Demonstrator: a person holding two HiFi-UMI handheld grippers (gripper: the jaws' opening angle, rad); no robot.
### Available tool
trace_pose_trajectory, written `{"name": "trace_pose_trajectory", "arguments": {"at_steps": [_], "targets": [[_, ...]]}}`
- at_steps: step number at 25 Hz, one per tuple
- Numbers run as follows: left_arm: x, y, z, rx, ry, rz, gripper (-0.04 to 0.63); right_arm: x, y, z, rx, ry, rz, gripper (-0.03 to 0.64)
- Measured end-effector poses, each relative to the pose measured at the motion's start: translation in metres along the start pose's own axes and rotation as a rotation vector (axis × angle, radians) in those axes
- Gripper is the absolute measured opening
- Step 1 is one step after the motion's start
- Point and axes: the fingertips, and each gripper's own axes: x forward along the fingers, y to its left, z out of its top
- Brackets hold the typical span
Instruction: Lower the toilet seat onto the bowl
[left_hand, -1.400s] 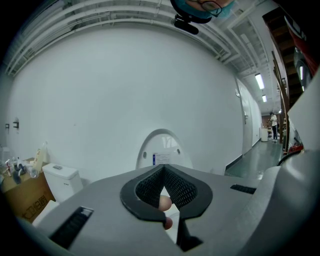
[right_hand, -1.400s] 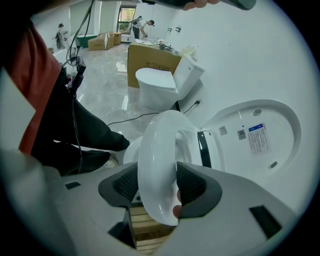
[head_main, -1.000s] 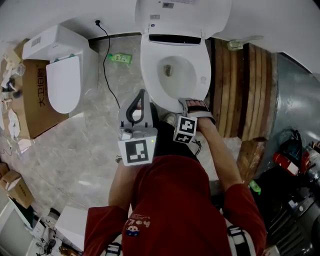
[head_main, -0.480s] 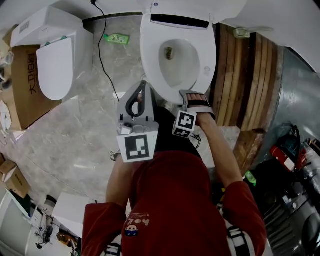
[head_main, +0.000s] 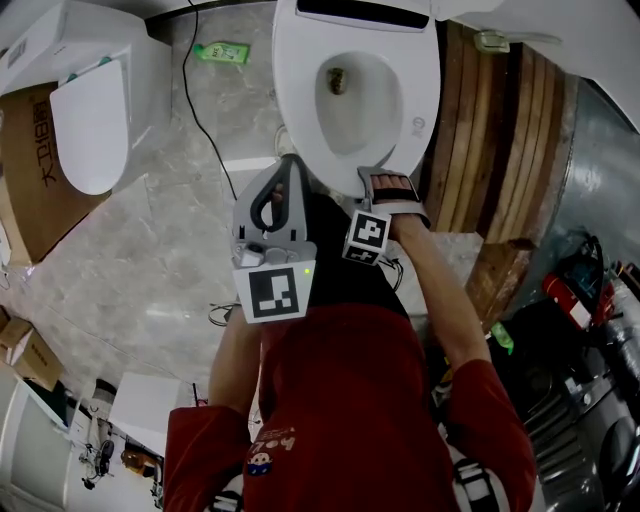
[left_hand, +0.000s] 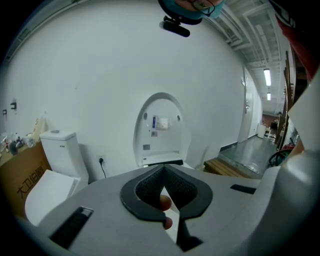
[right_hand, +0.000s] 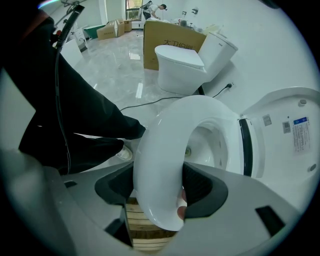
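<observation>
My right claw (right_hand: 159, 192) straddles the front rim of the toilet seat (right_hand: 165, 135). Its jaws have just been opening and now stand wide, loosened about the rim rather than clamping it. My left claw (left_hand: 163, 172) is clenched on nothing, held near the front of the bowl (head_main: 365, 110). The seat lies down over the bowl, with the lid (right_hand: 292, 130) upright behind it; whether seat and bowl rim actually touch I cannot confirm. Risks, in my judgement: if a gap remains, the freed seat would drop and slam. If none remains, a pad dragging on the rim as I withdraw could lift or shift the seat again. Containers: the bowl shows only its drain opening (head_main: 338, 75), with nothing foreign seen inside. A cardboard box (head_main: 30, 170) stands at the left beside a second toilet (head_main: 90, 120); its contents are not visible.
</observation>
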Motion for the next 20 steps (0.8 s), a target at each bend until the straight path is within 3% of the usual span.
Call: {"name": "trace_pose_trajectory", "arguments": {"at_steps": [5,20], "targets": [[0.008,-0.004,-0.035,0.115,0.069,-0.059,0.012,0.023,0.009,-0.002,-0.013,0.009,0.036,0.261],[0.018,-0.004,-0.108,0.087,0.176,-0.075,0.012,0.085,0.030,-0.002,0.001,-0.012,0.153,0.262]]}}
